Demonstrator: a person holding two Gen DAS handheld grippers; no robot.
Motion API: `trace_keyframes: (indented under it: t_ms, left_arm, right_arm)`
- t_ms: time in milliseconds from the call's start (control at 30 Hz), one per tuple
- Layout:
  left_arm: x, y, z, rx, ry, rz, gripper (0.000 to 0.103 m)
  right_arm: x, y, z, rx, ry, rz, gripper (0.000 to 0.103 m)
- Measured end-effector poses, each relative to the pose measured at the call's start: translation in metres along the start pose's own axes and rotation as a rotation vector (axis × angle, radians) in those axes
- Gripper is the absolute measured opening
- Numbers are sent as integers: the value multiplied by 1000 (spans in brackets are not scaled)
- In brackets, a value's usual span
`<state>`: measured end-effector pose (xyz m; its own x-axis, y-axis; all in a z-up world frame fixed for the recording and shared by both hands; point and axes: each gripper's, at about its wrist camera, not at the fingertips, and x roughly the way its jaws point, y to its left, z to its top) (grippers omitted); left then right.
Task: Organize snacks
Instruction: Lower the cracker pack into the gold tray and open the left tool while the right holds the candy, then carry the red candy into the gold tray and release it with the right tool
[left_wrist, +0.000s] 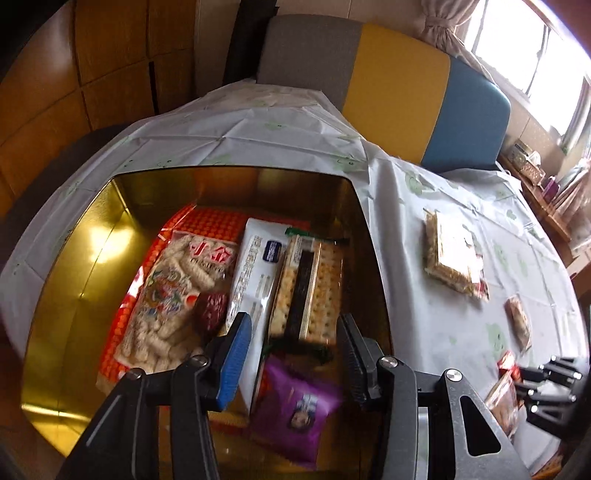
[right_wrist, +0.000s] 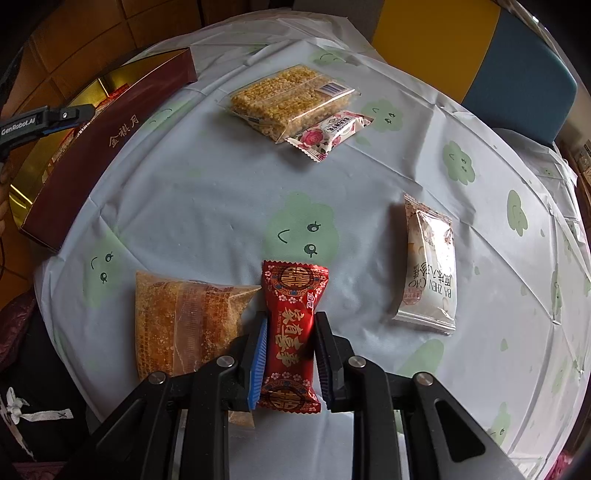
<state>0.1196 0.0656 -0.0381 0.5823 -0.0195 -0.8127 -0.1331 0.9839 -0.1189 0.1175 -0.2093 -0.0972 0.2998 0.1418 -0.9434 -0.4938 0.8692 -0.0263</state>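
Observation:
A gold tin box (left_wrist: 92, 258) holds a rice-puff bag (left_wrist: 170, 295), a white packet (left_wrist: 255, 273), a cracker pack (left_wrist: 306, 288) and a purple packet (left_wrist: 295, 406). My left gripper (left_wrist: 295, 332) hangs open over the box; the cracker pack lies below the gap, and neither pad touches it. On the tablecloth, my right gripper (right_wrist: 290, 328) is shut on a red snack packet (right_wrist: 291, 325) that points away from me. From the right wrist view the box (right_wrist: 110, 147) shows its maroon side at the far left, with the left gripper (right_wrist: 74, 114) above it.
Loose on the cloth lie a puffed-grain bar pack (right_wrist: 291, 98), a rose-print packet (right_wrist: 330, 133), a white packet (right_wrist: 430, 266) and an orange-brown pack (right_wrist: 184, 317) touching the red one. A yellow and blue chair (left_wrist: 399, 81) stands behind the table.

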Motion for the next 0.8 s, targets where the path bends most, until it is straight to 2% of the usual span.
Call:
trace_keyframes:
  t_ms: [400,600,800]
  left_arm:
    - [-39,-4,-22,56,-64,59,48]
    - [-47,10,-27,36,-71,77,48]
    - [-50,26,-30,-3,-69,92,48]
  right_arm:
    - [-2,1,0,2,-3,-7,24]
    - [-6,-5,2,30,-11,5,22]
    - [-17,-21,6,101,-58,16,22]
